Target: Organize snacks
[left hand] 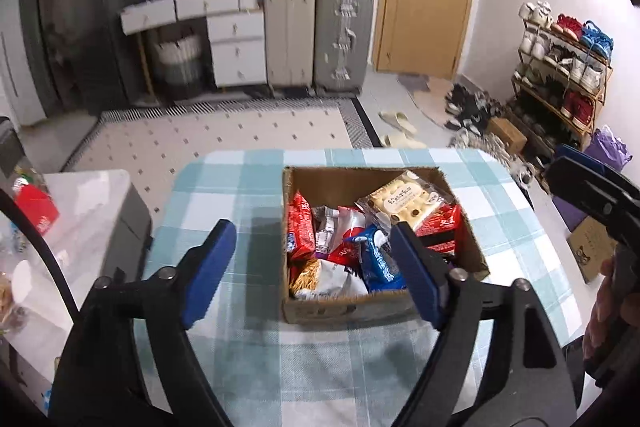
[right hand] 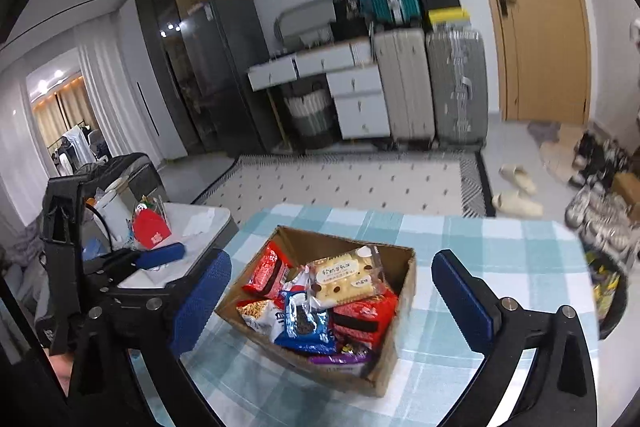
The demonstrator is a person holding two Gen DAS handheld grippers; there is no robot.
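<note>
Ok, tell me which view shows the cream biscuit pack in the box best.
The right wrist view: the cream biscuit pack lies unobstructed on top of the other snacks, its printed face turned toward the camera. In the left wrist view the same pack sits at the box's far side, more foreshortened.

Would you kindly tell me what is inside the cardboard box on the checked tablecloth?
The cardboard box holds piled snack packets: a cream biscuit pack on top, red packets, a blue cookie pack and a purple one. Anything beneath them, and the box's floor, is covered.

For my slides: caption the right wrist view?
Open right claw above a cardboard box of snack packets on the checked table.
</note>
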